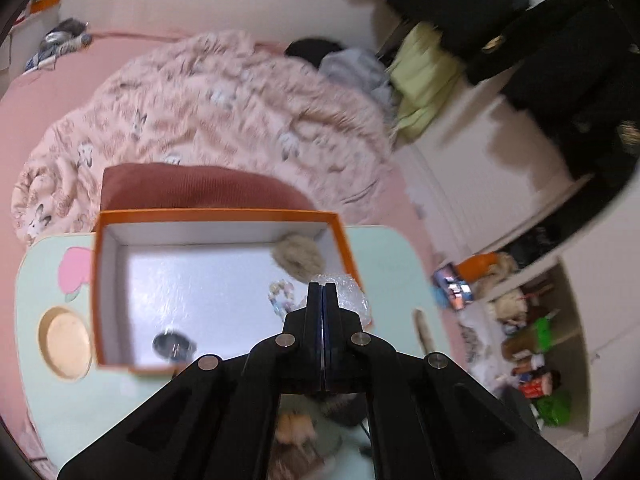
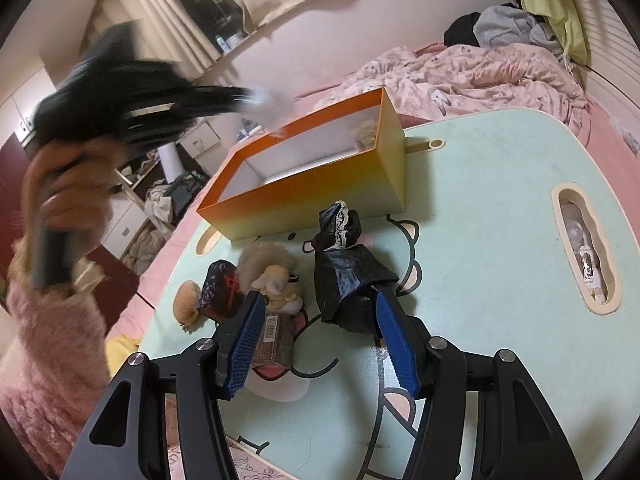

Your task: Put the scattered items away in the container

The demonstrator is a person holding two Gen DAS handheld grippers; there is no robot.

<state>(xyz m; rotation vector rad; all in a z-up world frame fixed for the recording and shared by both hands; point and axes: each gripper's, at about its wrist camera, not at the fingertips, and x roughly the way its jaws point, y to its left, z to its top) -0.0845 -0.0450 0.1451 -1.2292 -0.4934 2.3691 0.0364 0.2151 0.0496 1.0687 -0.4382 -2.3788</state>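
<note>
My left gripper (image 1: 323, 286) has its fingers pressed flat together, and a crumpled piece of clear plastic wrap (image 1: 349, 294) sits at their tips; it looks pinched between them, above the right wall of the orange box (image 1: 222, 213). In the right wrist view the same gripper (image 2: 240, 94) is a blurred dark shape held high over the box's far-left corner, with something white and wispy at its tips, and the person's hand (image 2: 66, 196) is wrapped around its handle, in a pink fuzzy sleeve.

My right gripper (image 2: 320, 312) is spread wide, blue pads (image 2: 246, 332) facing each other with nothing between them. It hangs low over the near part of the mint-green table (image 2: 500, 184), angled toward the box. Its right fingertip is at, possibly touching, the near end of a crumpled black bag (image 2: 350, 276); I cannot tell for sure. Its left finger lies over a small brown carton with a barcode (image 2: 274, 340).

The box stands toward the table's far-left edge. Inside it I see a beige fur pompom (image 1: 298, 258) in the far-right corner, a pastel bead bracelet (image 1: 280, 296) near the right wall, and a small dark round item (image 1: 173, 345) near the front wall. On the table, just in front of the box, lie a fluffy tan plush toy (image 2: 276, 272) and a dark shiny packet (image 2: 218, 288).
</note>
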